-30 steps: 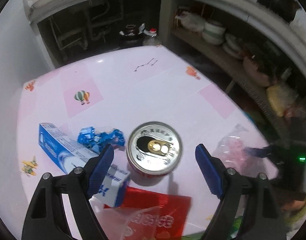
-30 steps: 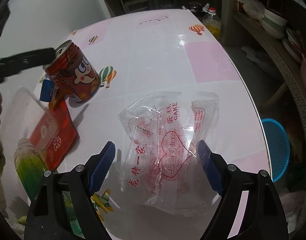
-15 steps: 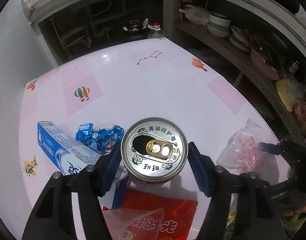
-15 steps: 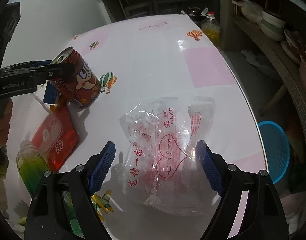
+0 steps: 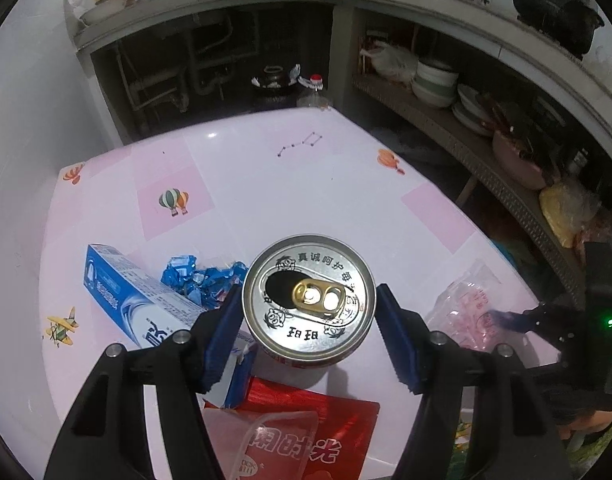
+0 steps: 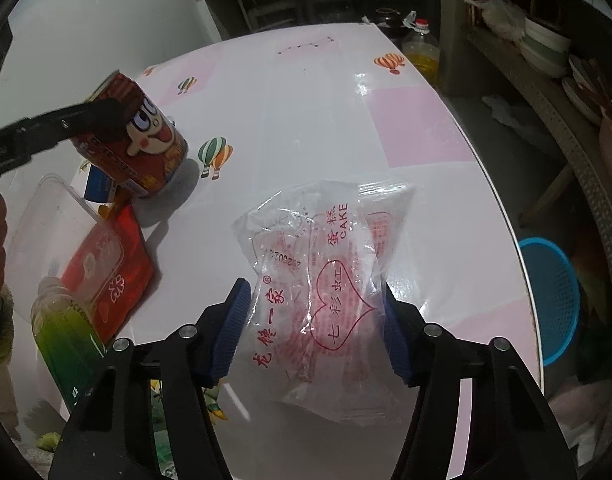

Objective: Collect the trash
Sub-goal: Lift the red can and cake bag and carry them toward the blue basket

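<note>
The left tongs point(image 5: 309, 344) pinch the opened red can point(image 5: 308, 298), tilted and seemingly just lifted off the desk point(image 5: 266, 184). The right tongs point(image 6: 313, 326) are closing round the clear cake wrapper point(image 6: 326, 272), which lies on the desk between the pads; contact looks near, not firm. So this is the pickup step. Next, I judge, both pieces go to a bin; the blue basket point(image 6: 554, 300) beyond the desk edge seems likeliest
</note>
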The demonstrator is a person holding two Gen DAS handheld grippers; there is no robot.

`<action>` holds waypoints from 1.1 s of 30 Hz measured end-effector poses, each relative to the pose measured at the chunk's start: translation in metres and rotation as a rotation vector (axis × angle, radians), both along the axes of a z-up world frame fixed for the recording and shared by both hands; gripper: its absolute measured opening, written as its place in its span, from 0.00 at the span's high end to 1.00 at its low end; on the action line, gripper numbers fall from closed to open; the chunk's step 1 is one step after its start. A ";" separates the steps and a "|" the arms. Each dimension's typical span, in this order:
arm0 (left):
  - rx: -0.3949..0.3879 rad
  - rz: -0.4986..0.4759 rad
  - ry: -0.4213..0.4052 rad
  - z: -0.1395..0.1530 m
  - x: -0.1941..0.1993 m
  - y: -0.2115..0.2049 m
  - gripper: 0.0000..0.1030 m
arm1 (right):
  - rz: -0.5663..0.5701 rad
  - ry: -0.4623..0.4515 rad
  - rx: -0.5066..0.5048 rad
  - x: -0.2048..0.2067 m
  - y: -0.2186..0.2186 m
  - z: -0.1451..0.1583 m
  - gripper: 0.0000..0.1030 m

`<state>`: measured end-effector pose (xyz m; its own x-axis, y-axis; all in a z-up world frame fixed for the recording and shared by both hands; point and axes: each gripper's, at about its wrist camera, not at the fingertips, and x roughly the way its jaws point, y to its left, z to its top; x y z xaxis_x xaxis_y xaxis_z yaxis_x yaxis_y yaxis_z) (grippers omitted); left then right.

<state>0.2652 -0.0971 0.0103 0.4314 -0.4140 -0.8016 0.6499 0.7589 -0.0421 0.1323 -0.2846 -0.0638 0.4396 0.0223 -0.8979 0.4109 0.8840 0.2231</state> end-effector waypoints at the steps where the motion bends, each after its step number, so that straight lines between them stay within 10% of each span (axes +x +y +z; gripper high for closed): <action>1: -0.008 0.003 -0.005 0.003 -0.002 0.002 0.38 | -0.002 -0.002 -0.004 0.000 0.000 0.001 0.42; 8: -0.063 0.021 -0.031 0.019 -0.013 0.016 0.38 | 0.016 0.016 -0.034 0.006 0.003 -0.004 0.35; 21: -0.136 0.041 -0.072 0.043 -0.036 0.034 0.38 | -0.028 -0.017 -0.015 0.002 -0.002 0.002 0.77; 33: -0.173 0.025 -0.106 0.059 -0.059 0.036 0.38 | -0.069 -0.081 0.011 -0.010 -0.006 0.021 0.83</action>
